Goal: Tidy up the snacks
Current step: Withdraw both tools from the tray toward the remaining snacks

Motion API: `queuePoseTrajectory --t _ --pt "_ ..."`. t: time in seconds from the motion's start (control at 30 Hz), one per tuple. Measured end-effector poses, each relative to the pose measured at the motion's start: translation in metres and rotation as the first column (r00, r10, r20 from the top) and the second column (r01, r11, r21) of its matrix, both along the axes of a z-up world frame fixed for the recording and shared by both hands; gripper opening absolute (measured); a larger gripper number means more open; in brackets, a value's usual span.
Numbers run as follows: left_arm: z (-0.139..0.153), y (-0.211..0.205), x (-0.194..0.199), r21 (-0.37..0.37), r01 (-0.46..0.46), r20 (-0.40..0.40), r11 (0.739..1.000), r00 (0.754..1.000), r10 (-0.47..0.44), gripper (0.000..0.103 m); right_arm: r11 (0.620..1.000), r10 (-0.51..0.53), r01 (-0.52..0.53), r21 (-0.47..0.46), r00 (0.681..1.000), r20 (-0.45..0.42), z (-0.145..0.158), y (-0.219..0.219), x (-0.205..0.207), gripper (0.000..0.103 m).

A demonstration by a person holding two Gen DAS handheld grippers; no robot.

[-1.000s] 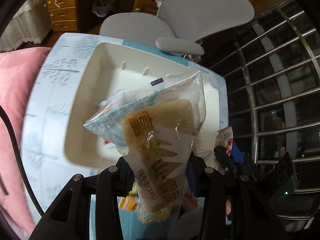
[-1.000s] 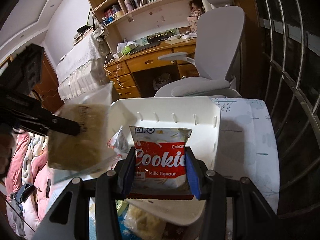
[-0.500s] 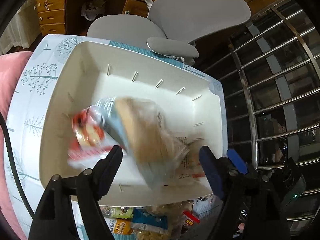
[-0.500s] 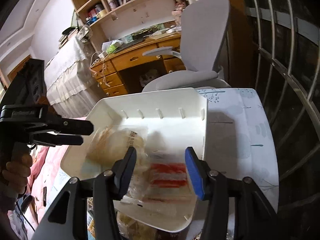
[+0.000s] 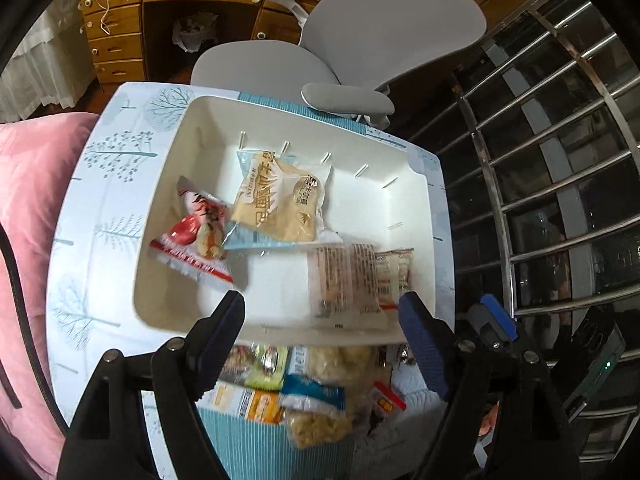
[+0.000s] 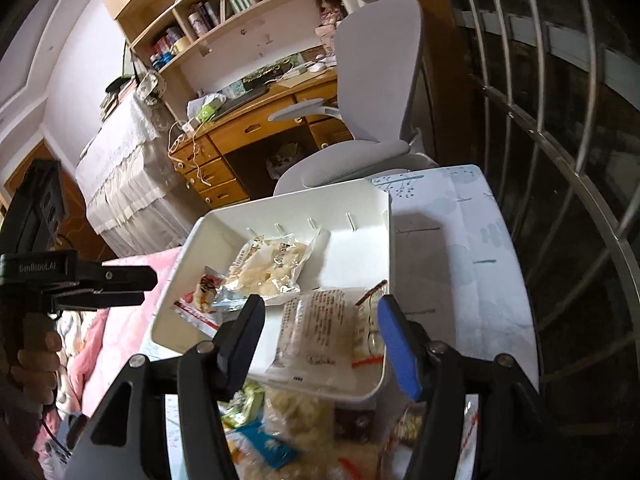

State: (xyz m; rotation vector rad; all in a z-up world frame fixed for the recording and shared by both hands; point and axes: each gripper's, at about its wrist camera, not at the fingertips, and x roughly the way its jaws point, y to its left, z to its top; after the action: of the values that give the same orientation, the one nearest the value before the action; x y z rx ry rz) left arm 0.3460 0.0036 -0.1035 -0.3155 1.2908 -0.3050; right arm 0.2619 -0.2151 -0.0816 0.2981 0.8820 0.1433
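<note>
- Left gripper (image 5: 320,324) jaws wide apart, nothing between them, hovering over near rim of the bin.
- Right gripper (image 6: 320,324) jaws opening, no pad contact; the pale packet lies below them in the bin, released.
- Loose snack pile (image 5: 304,392) on the table's near edge, just outside the bin's near wall: green, orange, blue-white wrappers and clear bags of yellowish pieces, overlapping.
- White plastic bin (image 5: 180,136) sits on the tree-print table (image 5: 104,168), taking most of the top.
- In bin, near-right corner: pale clear packet (image 5: 344,280), printed back side up, flat on the floor, touching a small red-striped wrapper beside the right wall.
- In bin, left side: red and white snack bag (image 5: 192,240), tilted, leaning toward left wall.
- In bin, middle toward far wall: clear bread packet (image 5: 280,200) with brown lettering, its near-left corner overlapping the red bag.
- Far-right part of bin floor bare.
- Beyond table's far edge: grey office chair (image 5: 360,32), wooden desk (image 5: 120,20).
</note>
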Motion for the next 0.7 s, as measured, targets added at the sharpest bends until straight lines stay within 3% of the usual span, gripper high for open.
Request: queuePoseTrajectory --t 0.27,0.43,0.6,0.7 --pt "0.020 0.024 -0.038 -0.006 0.030 -0.009 1.000 0.999 -0.031 0.078 0.996 -0.078 0.078 0.031 0.997 -0.009 0.025 0.003 -0.039 0.059" --pt "0.029 0.041 -0.068 0.008 0.099 0.047 0.995 0.994 -0.100 0.079 0.987 -0.152 0.154 0.052 0.987 -0.042 0.029 0.012 -0.069 0.059" --pt "0.033 0.065 -0.095 -0.044 0.174 0.053 0.984 0.984 -0.172 0.079 0.957 -0.274 0.280 0.080 0.958 -0.080 0.027 0.029 -0.105 0.059" --pt "0.035 0.076 -0.109 -0.030 0.230 0.069 0.973 0.971 -0.228 0.079 0.937 -0.324 0.335 0.093 0.938 -0.120 0.020 0.041 -0.122 0.059"
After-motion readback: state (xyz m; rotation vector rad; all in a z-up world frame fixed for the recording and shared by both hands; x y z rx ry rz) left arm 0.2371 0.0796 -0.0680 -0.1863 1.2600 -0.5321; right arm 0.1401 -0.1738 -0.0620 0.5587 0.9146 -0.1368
